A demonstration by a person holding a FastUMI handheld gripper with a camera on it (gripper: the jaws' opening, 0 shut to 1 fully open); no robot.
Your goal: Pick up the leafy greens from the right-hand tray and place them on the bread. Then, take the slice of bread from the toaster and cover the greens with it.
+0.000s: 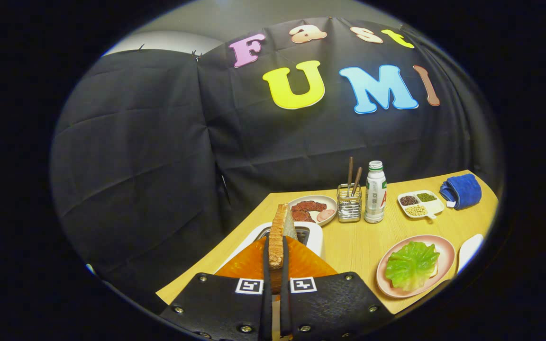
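Observation:
My gripper [276, 246] is shut on a slice of toasted bread [280, 232], held on edge between both fingers. The slice hangs just above the slots of the white toaster [314, 237], which stands on an orange mat [306, 263]. To the right of the fingers a pink plate [443, 255] carries the leafy greens [411, 264]. The greens lie spread over another slice of bread [435, 269], of which a pale edge peeks out.
Beyond the toaster lie a plate of meat slices [312, 209], a wire holder with chopsticks [349, 203], a white bottle [375, 192], a divided dish of beans [419, 203] and a blue cloth [462, 190]. A white tray edge [469, 251] lies right of the pink plate.

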